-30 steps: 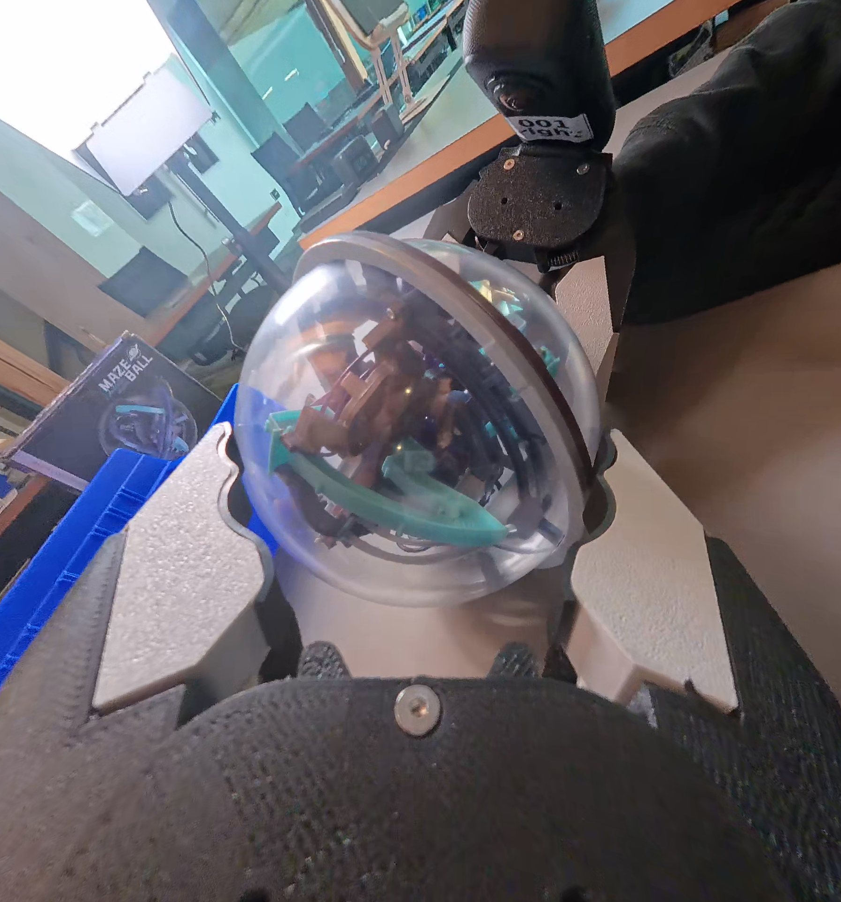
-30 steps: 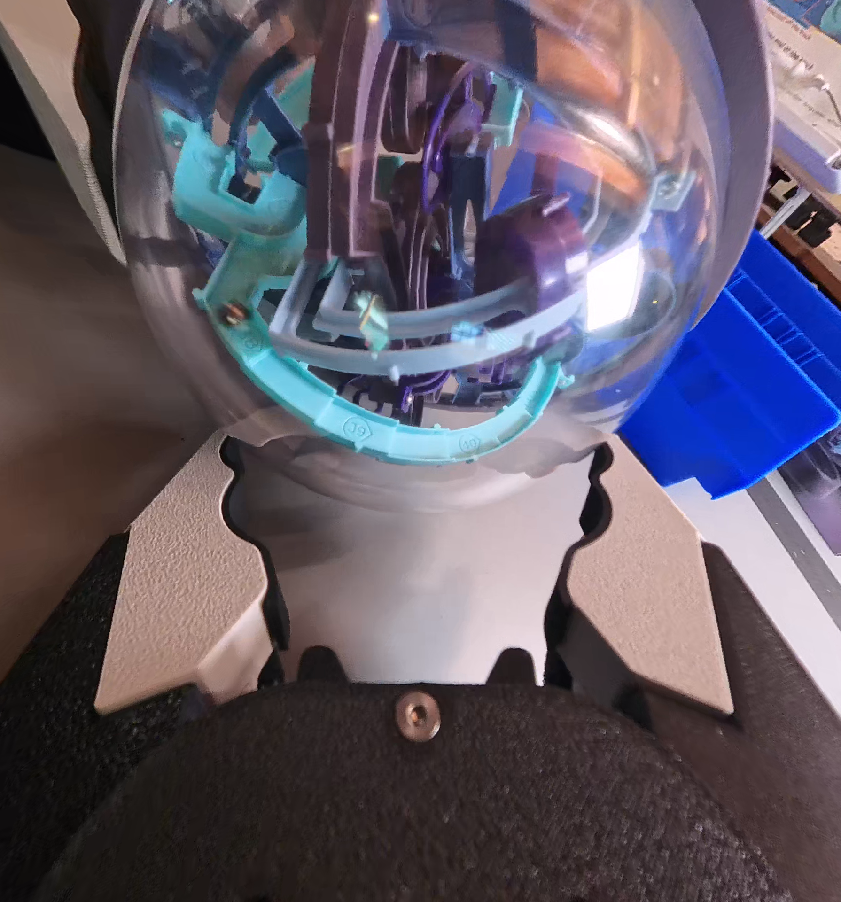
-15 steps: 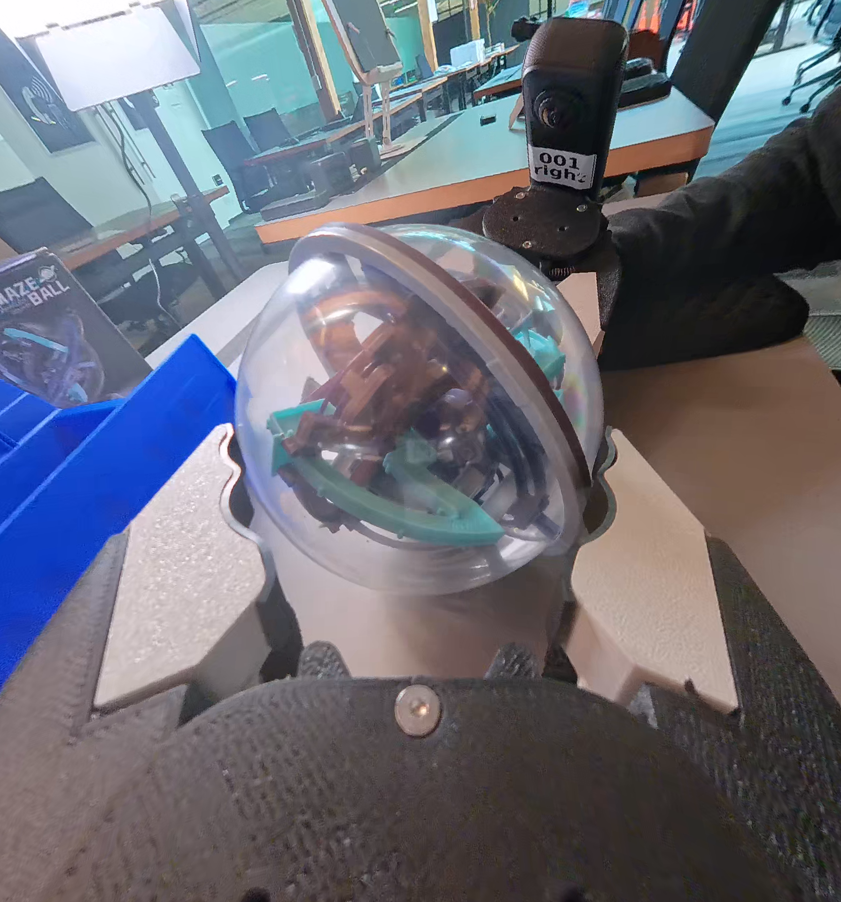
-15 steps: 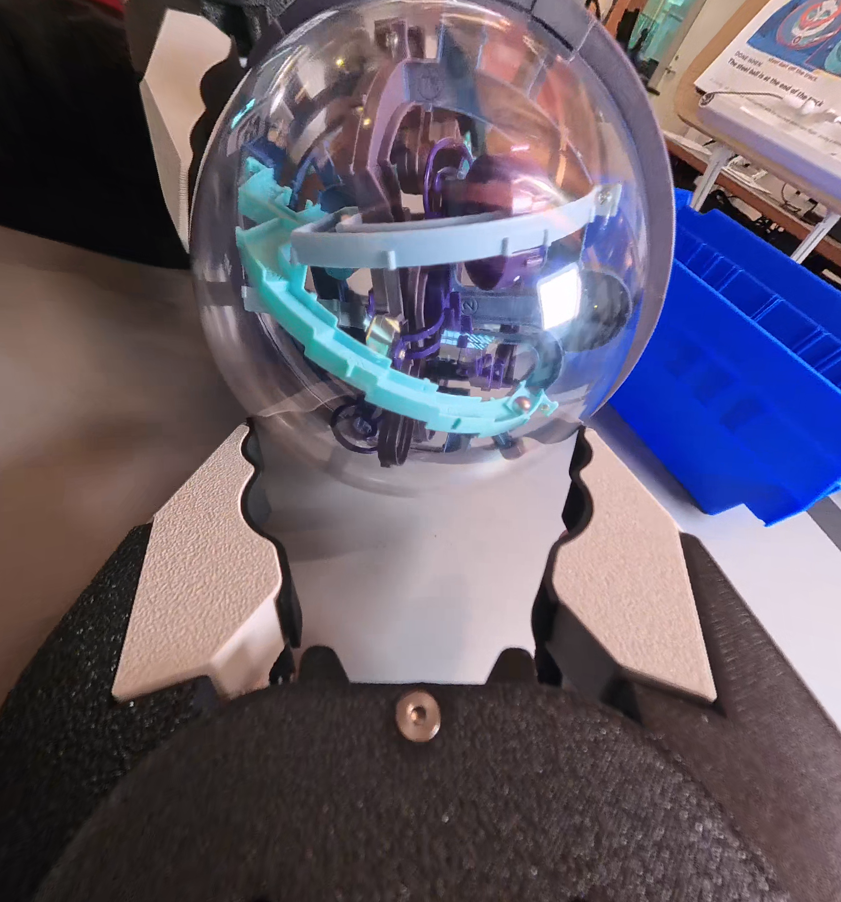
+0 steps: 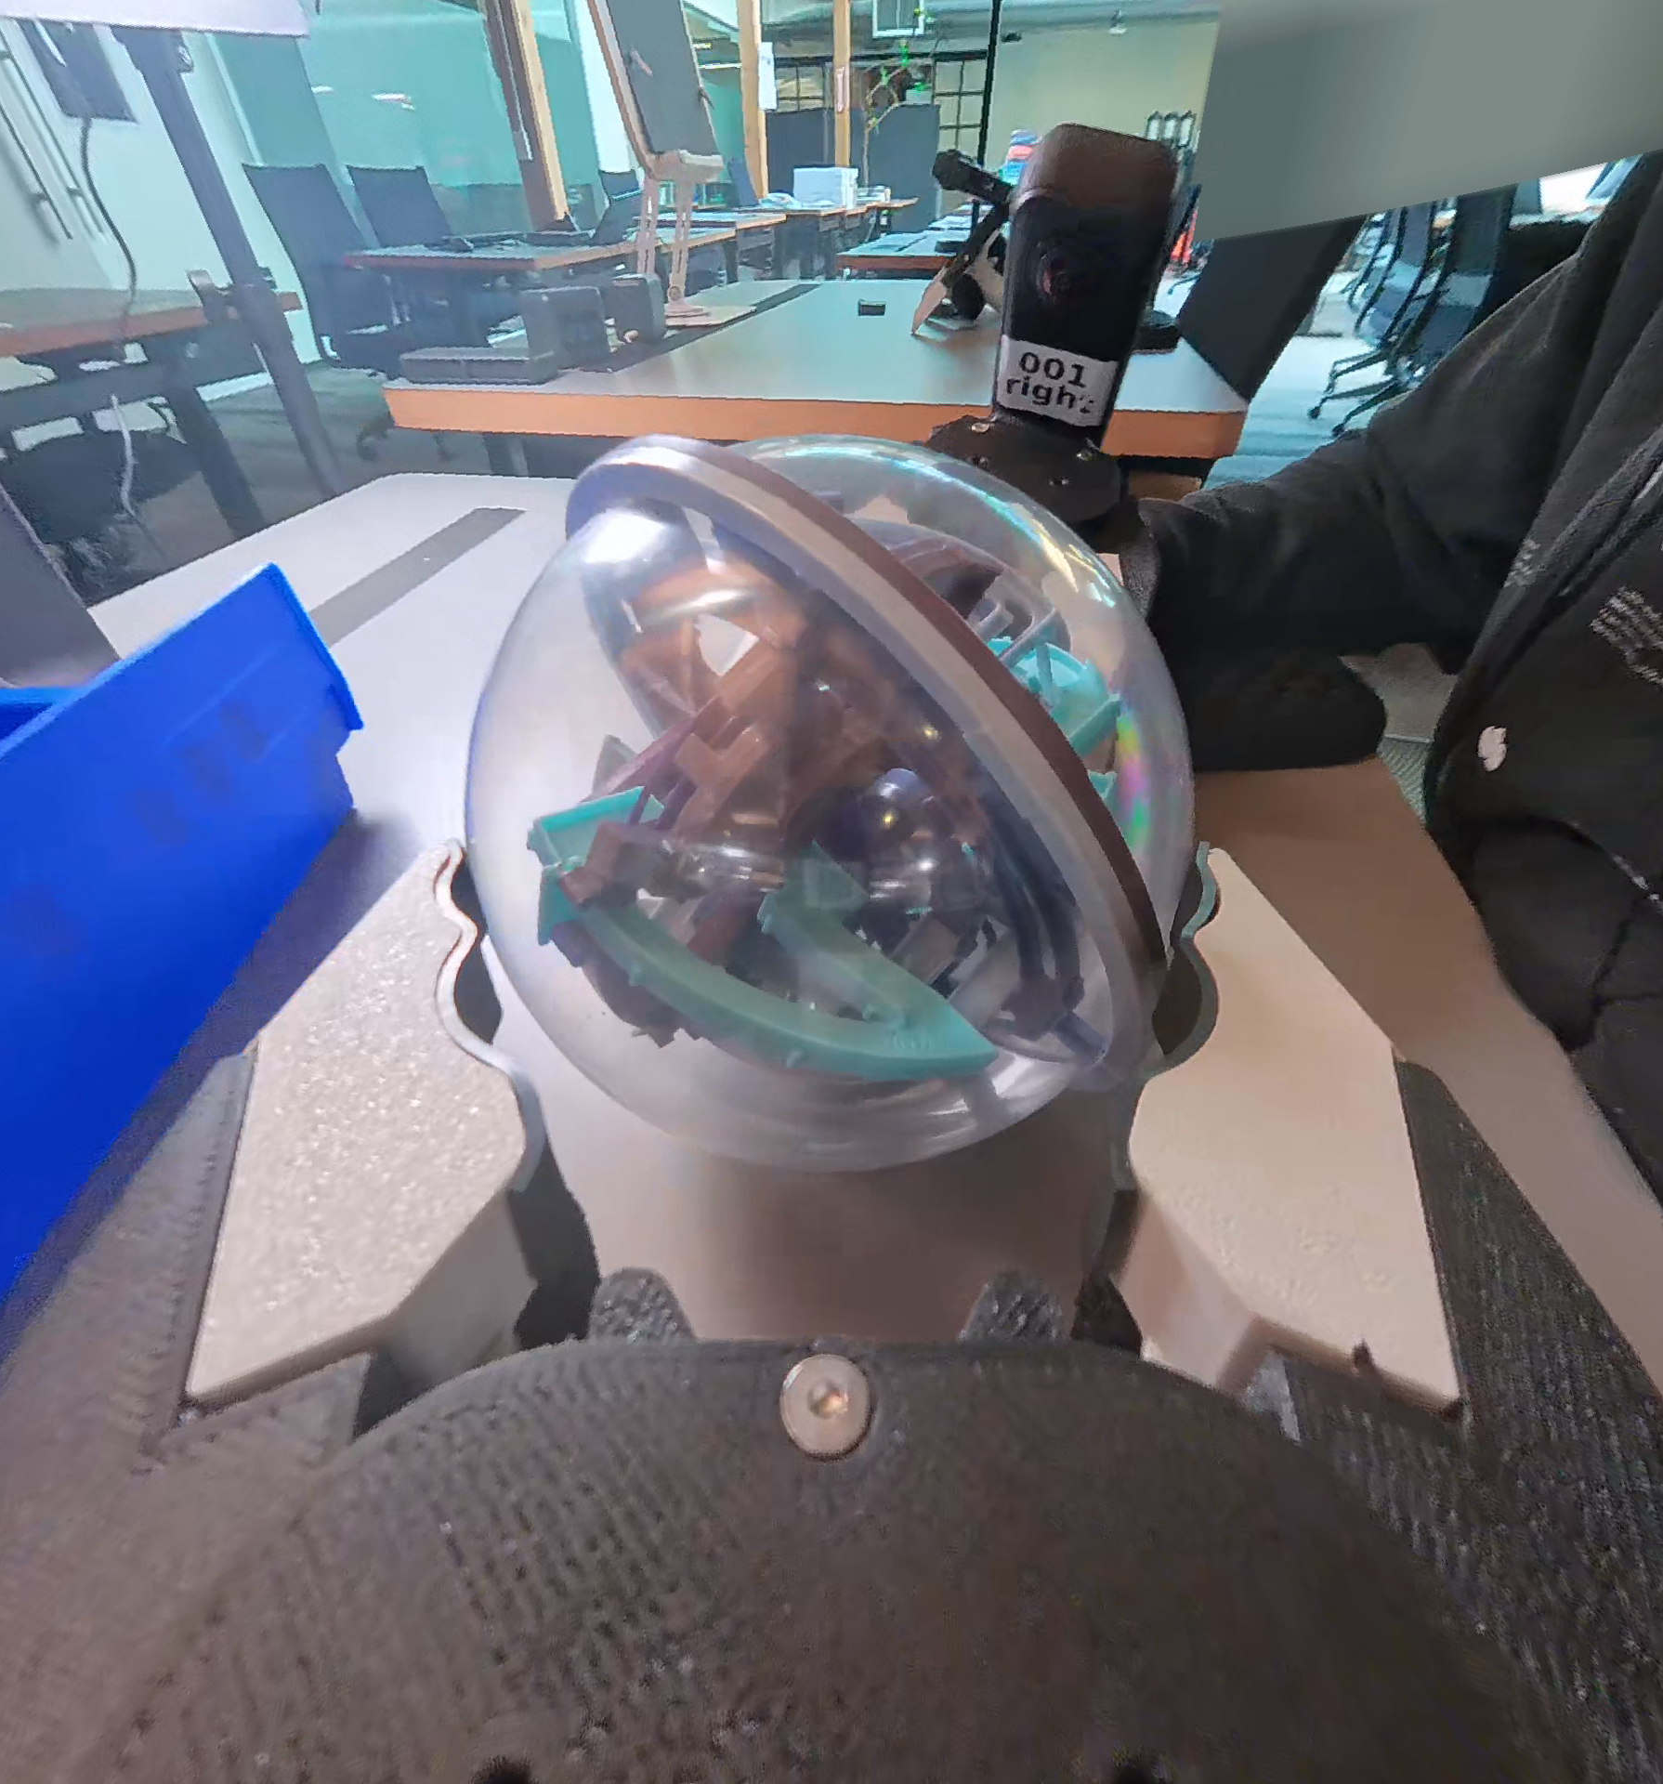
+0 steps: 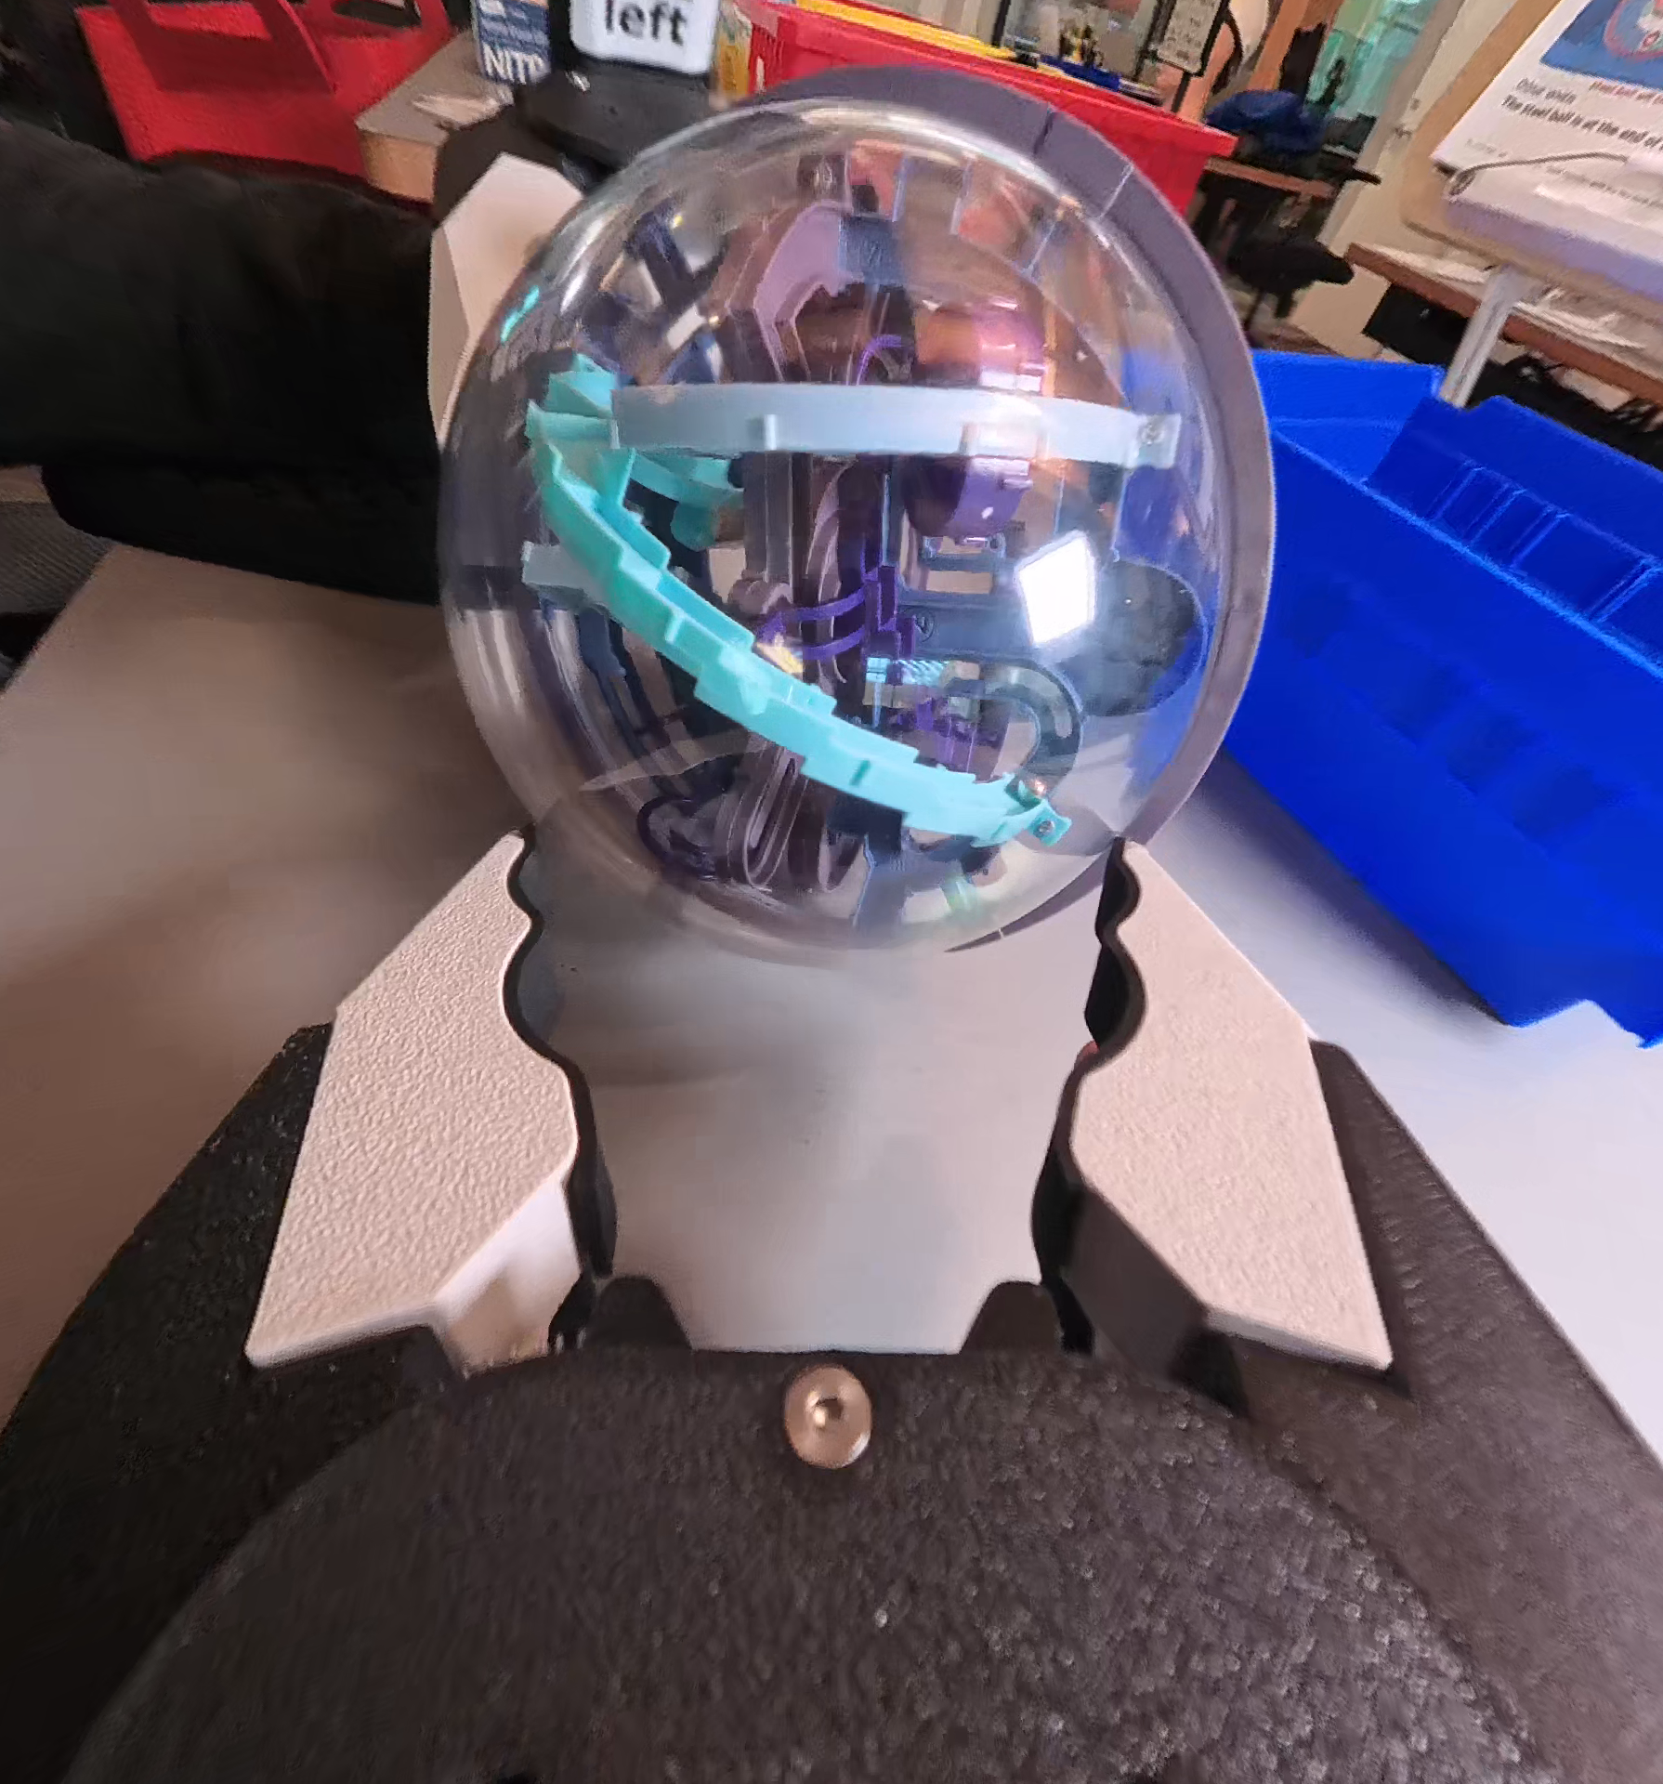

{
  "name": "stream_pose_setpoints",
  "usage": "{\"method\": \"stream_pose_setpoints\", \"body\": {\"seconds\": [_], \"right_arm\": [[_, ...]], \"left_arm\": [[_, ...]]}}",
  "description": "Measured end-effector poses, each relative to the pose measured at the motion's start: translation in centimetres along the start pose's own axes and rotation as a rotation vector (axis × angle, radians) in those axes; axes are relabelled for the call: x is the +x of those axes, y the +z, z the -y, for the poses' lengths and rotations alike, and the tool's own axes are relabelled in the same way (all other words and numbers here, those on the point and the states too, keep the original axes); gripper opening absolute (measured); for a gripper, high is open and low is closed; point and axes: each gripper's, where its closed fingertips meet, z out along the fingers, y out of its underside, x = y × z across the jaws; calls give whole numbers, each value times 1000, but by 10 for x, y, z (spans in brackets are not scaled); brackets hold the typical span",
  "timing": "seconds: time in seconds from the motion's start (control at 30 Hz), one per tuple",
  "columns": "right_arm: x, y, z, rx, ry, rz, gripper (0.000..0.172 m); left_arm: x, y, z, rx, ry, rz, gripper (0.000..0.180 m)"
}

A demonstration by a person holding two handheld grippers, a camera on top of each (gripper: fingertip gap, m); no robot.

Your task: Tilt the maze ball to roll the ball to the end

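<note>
Since a second ago the clear plastic maze sphere with teal, brown and purple tracks (image 5: 828,801) has swung from tipped back to near level over the table, and the right gripper's (image 6: 813,888) jaws have narrowed, sitting lower under the sphere.

Nearest the sphere, the left gripper (image 5: 828,903) grasps it: both pale fingers (image 5: 364,1043) press its flanks, the seam ring (image 5: 905,618) running diagonally up-left. From the far side of the sphere the right gripper reaches in; its pale fingertips (image 6: 451,1052) flank the lower curve, but contact is not clear, so I count it as not yet clamped.

Left of the sphere in the left view sits the blue plastic bin (image 5: 133,840); below the sphere, the pale table (image 5: 1310,869). Beyond the sphere is a dark sleeve (image 5: 1339,579).

The small steel ball inside is hard to pick out.

To do this step well, probably keep the left grip firm, tilt slowly in small amounts, follow the teal track (image 6: 760,676), and pause so the ball settles rather than jumps the rail. The smooth shell may slip if squeezed off-centre.
</note>
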Motion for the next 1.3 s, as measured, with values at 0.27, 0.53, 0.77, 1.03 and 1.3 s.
{"method": "stream_pose_setpoints", "body": {"seconds": [0.27, 0.53, 0.77, 1.03, 1.3], "right_arm": [[24, -33, 17, 43, 171, 280, 78], [54, -17, 24, 39, 174, 376, 115], [41, 1, 48, 62, -34, 315, 128], [50, 8, 40, 6, 10, 233, 127], [62, 15, 30, -15, 282, 175, 126]], "left_arm": [[-15, -2, -5, 2, -202, -176, 138], [-35, 6, 6, 12, -387, -427, 135], [-51, 14, 18, 116, -462, -439, 126], [-63, -14, 44, 49, -252, 22, 131], [-43, 9, -10, -78, -182, 248, 146]]}}
